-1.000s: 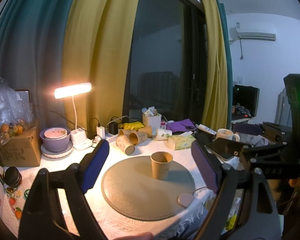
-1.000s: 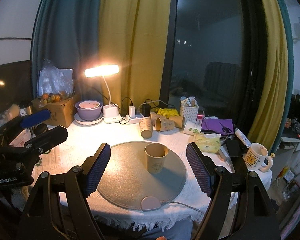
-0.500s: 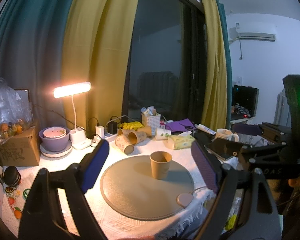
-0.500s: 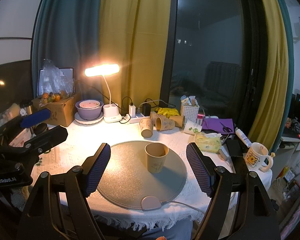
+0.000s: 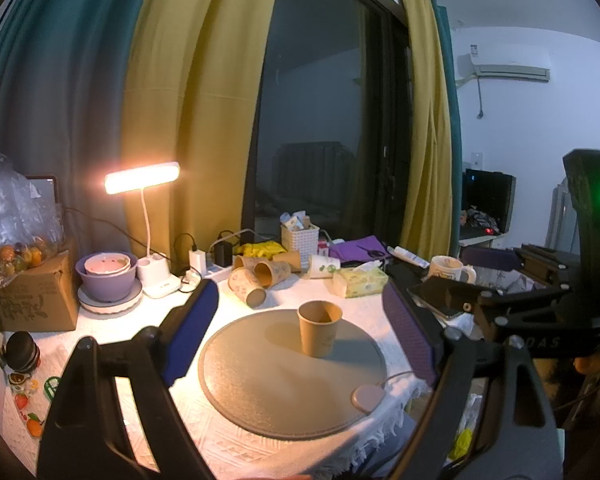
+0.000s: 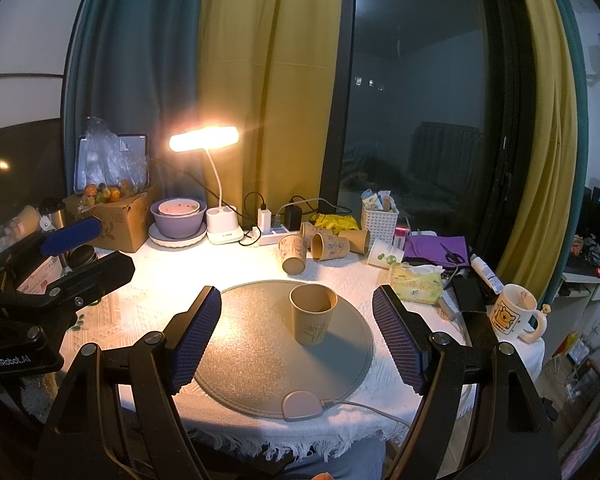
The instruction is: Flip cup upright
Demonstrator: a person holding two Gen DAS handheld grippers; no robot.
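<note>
Both claws are spread wide with nothing in them: left gripper (image 5: 300, 340) and right gripper (image 6: 298, 338) each hang back from the paper cup (image 6: 313, 314), which stands upright, mouth up, on the round grey mat (image 6: 240, 340). Looks empty inside. Purple bowl (image 6: 179, 218) holds a smaller bowl; white basket (image 6: 379, 220) is stuffed with packets.

The cup (image 6: 313, 313) is matt brown paper. The round mat (image 6: 256, 344) under it looks grainy and dull. A white textured cloth (image 6: 148, 280) with a fringed edge covers the tabletop. The mug (image 6: 514, 312) is glossy ceramic.
</note>
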